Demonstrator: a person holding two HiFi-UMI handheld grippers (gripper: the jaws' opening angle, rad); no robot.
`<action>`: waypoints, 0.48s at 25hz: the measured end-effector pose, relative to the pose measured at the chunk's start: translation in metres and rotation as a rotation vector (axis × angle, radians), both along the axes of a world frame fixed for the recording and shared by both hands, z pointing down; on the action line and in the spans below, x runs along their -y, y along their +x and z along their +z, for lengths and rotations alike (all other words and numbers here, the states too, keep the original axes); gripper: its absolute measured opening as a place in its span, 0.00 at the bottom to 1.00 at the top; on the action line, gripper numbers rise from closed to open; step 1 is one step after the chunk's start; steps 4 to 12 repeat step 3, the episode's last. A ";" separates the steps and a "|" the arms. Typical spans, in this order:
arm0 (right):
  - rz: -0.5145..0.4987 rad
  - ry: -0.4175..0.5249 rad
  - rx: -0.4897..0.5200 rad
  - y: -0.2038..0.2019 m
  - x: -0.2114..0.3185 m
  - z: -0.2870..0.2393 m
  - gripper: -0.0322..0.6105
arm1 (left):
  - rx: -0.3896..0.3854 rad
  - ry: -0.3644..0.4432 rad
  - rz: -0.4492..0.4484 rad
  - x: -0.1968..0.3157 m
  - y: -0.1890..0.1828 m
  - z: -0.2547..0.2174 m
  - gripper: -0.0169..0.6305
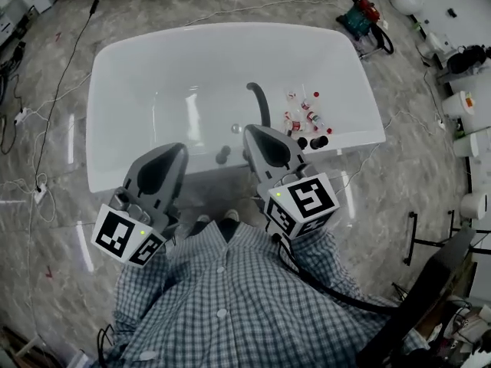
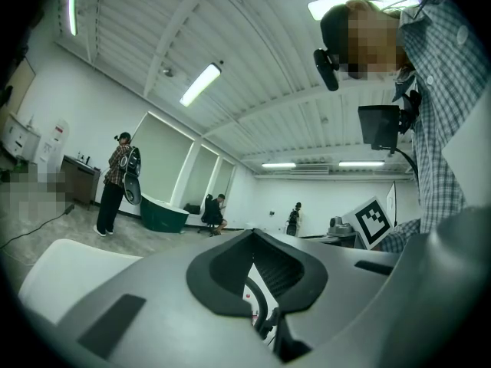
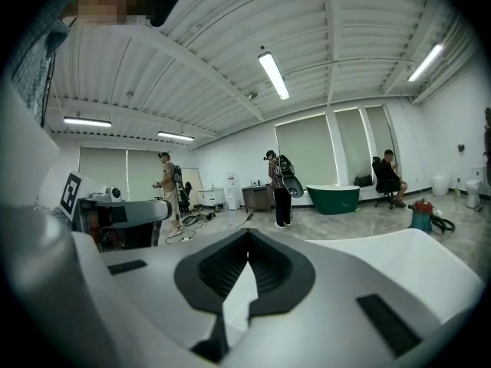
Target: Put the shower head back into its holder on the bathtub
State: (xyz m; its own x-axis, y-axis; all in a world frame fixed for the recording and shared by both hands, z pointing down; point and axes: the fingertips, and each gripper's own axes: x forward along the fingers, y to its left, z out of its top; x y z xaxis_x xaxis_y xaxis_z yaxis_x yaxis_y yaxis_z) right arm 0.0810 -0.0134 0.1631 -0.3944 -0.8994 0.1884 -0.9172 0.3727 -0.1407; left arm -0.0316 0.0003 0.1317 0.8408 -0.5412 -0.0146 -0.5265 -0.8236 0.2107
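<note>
Left claw (image 1: 178, 152) and right claw (image 1: 252, 134) are held shut, empty, low centre frame, aimed at the bathtub (image 1: 153, 75); judged a resting pose. Shower head not identified; a dark curved pipe (image 1: 259, 102) is seen mid-frame.

You stand before the bathtub (image 1: 153, 83). Toward the right end of its near rim, small bottles (image 1: 303, 112) cluster just behind two knobs (image 1: 313, 141), and a curved pipe (image 1: 259, 102) stands left of them.

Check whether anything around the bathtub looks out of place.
Yes: several small red-capped bottles lie scattered, some seemingly on their sides, on the white bathtub next to its dark knobs. They look like loose clutter. Nothing looks spilled or broken.
</note>
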 end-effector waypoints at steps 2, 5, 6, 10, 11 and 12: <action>-0.017 -0.004 0.005 -0.002 0.004 0.002 0.08 | 0.002 -0.001 -0.020 0.002 -0.002 0.002 0.04; -0.025 -0.006 0.007 -0.003 0.005 0.004 0.08 | 0.003 -0.001 -0.029 0.003 -0.003 0.003 0.04; -0.025 -0.006 0.007 -0.003 0.005 0.004 0.08 | 0.003 -0.001 -0.029 0.003 -0.003 0.003 0.04; -0.025 -0.006 0.007 -0.003 0.005 0.004 0.08 | 0.003 -0.001 -0.029 0.003 -0.003 0.003 0.04; -0.025 -0.006 0.007 -0.003 0.005 0.004 0.08 | 0.003 -0.001 -0.029 0.003 -0.003 0.003 0.04; -0.025 -0.006 0.007 -0.003 0.005 0.004 0.08 | 0.003 -0.001 -0.029 0.003 -0.003 0.003 0.04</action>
